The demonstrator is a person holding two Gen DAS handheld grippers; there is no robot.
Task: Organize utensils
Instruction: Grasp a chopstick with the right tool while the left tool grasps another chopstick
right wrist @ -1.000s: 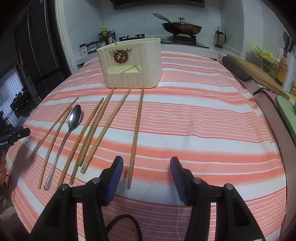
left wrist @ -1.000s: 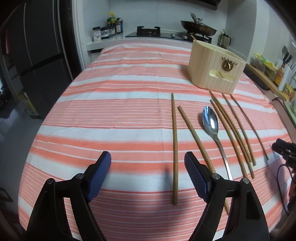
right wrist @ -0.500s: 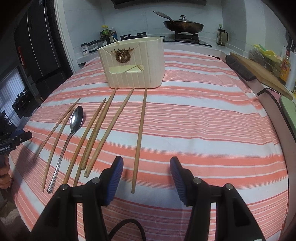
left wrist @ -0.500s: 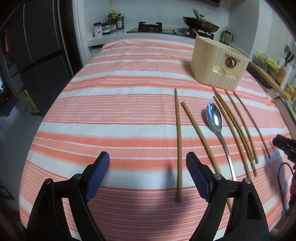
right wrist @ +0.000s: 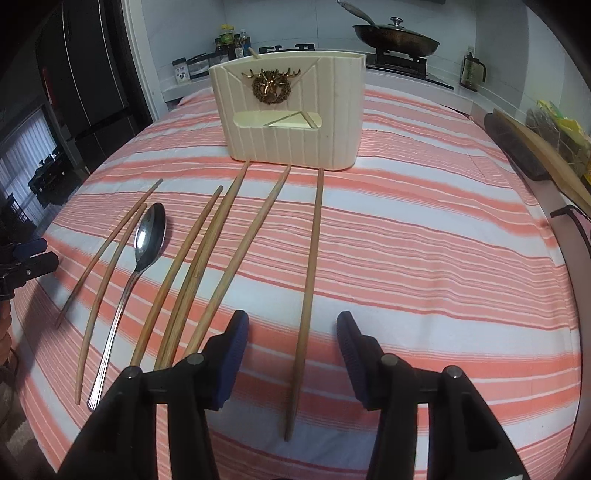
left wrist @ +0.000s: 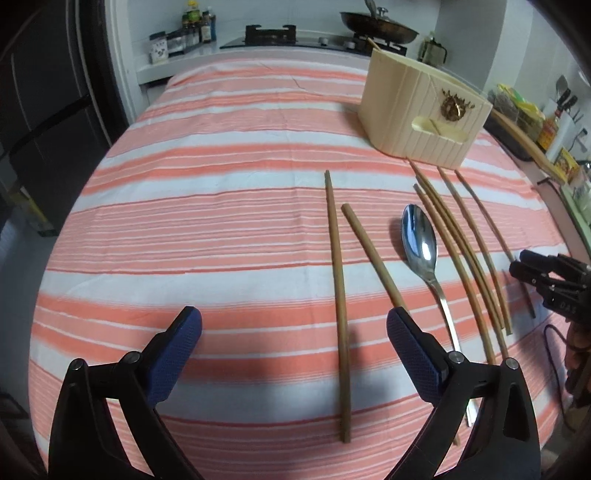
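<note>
Several wooden chopsticks and a steel spoon (left wrist: 419,236) lie side by side on the striped tablecloth (left wrist: 221,184), in front of a cream utensil holder (left wrist: 421,110) that has one stick in it. My left gripper (left wrist: 293,321) hovers low over the leftmost chopstick (left wrist: 338,295). Its jaws are opening, and the stick lies between them untouched. My right gripper (right wrist: 292,323) is over the rightmost chopstick (right wrist: 308,280). Its jaws are closing with the stick between them, and the pads are clear of it. The holder (right wrist: 291,110) and spoon (right wrist: 147,236) also show in the right wrist view.
A stove with a lidded pan (right wrist: 397,40) and bottles (left wrist: 195,22) stand on the counter behind the table. A dark fridge (left wrist: 44,122) is at the left. A wooden board (right wrist: 546,155) lies off the table's right edge, beside a black cable (right wrist: 576,218).
Both grippers have come forward and lower toward the utensils. The left jaws have spread wider. The right jaws have narrowed, and the rightmost chopstick now lies between them.
</note>
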